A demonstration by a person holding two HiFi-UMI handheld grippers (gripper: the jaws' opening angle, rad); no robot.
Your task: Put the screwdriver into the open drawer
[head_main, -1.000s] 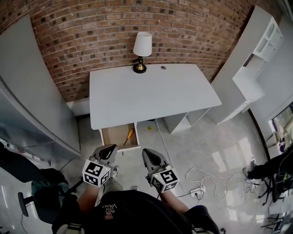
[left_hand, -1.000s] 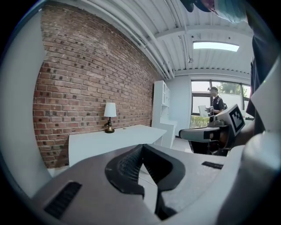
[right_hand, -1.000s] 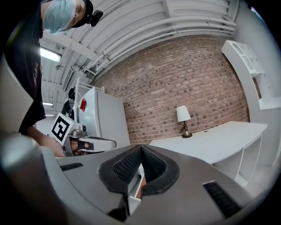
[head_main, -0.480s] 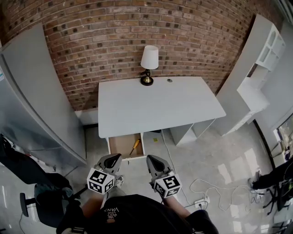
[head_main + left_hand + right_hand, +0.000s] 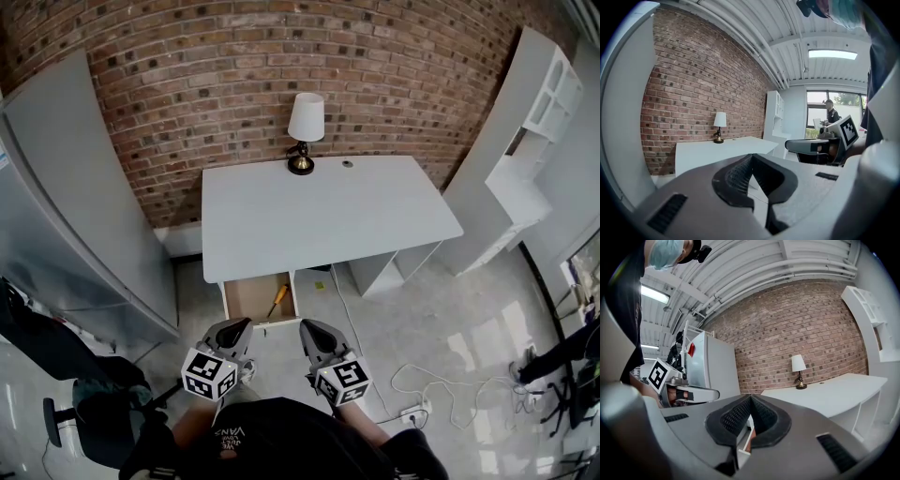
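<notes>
Yellow-handled screwdriver (image 5: 277,300) is lying inside the open wooden drawer (image 5: 246,298), slanted along its right side, just below centre in the head view. That shallow, box-shaped drawer is sticking out from under the front left edge of the smooth white rectangular desk (image 5: 328,211).

I am holding my left gripper (image 5: 240,323) low in the frame, just below the drawer's front edge and clear of it. Its grey jaws are pressed together with nothing between them, the ribbed black pads meeting in a narrow V. My right gripper (image 5: 307,327) is hovering beside it, slightly right of centre, its jaws likewise closed tip to tip and gripping nothing. Each one is carrying its cube of black-and-white square markers.

At the far edge of the desk, a small lamp with a white conical shade and dark brass base (image 5: 305,133) is standing against the rough red brick wall (image 5: 234,66). A loose white cable (image 5: 422,375) is curling over the glossy pale floor (image 5: 441,309) at lower right.
</notes>
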